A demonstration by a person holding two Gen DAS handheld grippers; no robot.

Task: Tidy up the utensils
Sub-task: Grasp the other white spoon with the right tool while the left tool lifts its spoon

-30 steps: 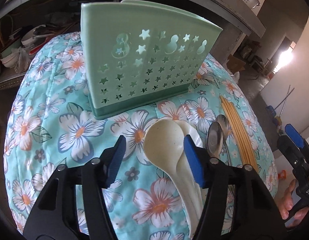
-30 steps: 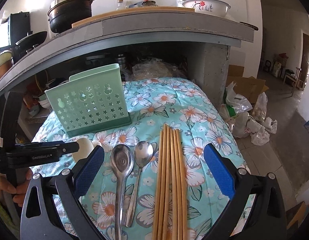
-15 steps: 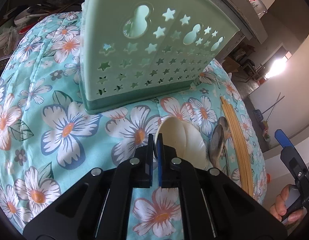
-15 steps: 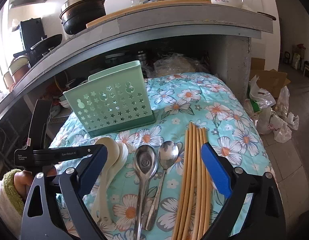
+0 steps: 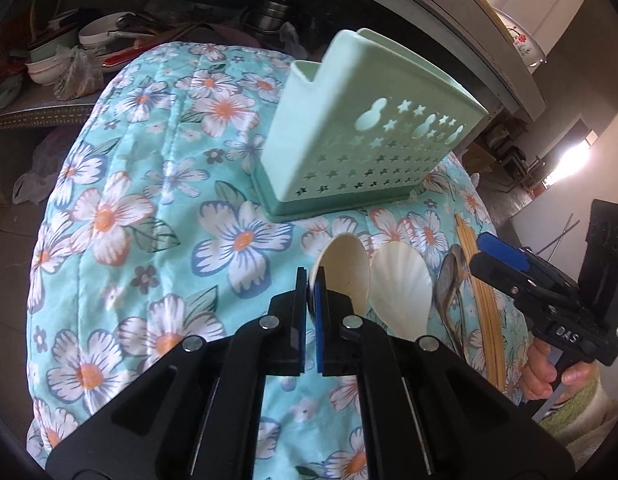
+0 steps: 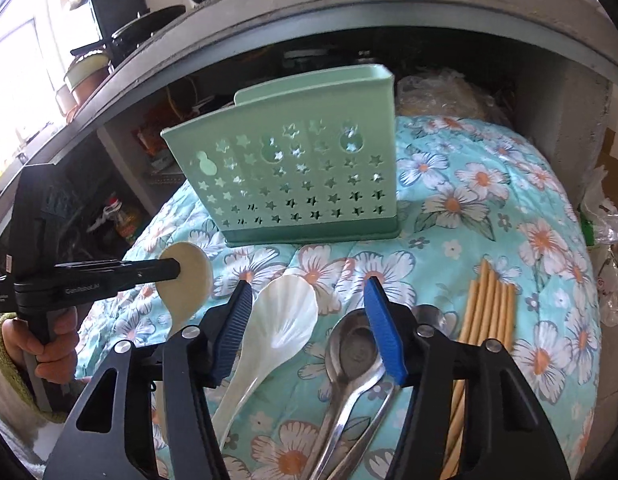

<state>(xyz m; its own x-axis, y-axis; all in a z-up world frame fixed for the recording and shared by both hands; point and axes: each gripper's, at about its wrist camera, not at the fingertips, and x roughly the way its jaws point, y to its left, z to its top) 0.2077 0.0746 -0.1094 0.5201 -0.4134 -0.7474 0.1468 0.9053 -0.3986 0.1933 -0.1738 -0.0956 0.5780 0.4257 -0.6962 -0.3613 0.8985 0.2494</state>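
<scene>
My left gripper (image 5: 310, 276) is shut on the rim of a cream plastic ladle (image 5: 347, 268) and holds it just above the floral cloth; it shows at the left of the right wrist view (image 6: 189, 280). A second white ladle (image 6: 283, 322) lies on the cloth between my right gripper's fingers. My right gripper (image 6: 309, 320) is open above it and the two metal spoons (image 6: 351, 354). A bundle of chopsticks (image 6: 487, 308) lies to the right. The mint-green utensil holder (image 6: 293, 172) stands upright behind them.
The floral cloth (image 5: 149, 200) covers a rounded table under a grey concrete counter (image 6: 349, 12). Bowls and pots (image 5: 69, 56) sit on the shelf behind. Plastic bags (image 6: 601, 216) lie on the floor at the right.
My left gripper closed on the cream ladle and lifted it up and back from the holder. My right gripper moved left and down over the white ladle and spoons.
</scene>
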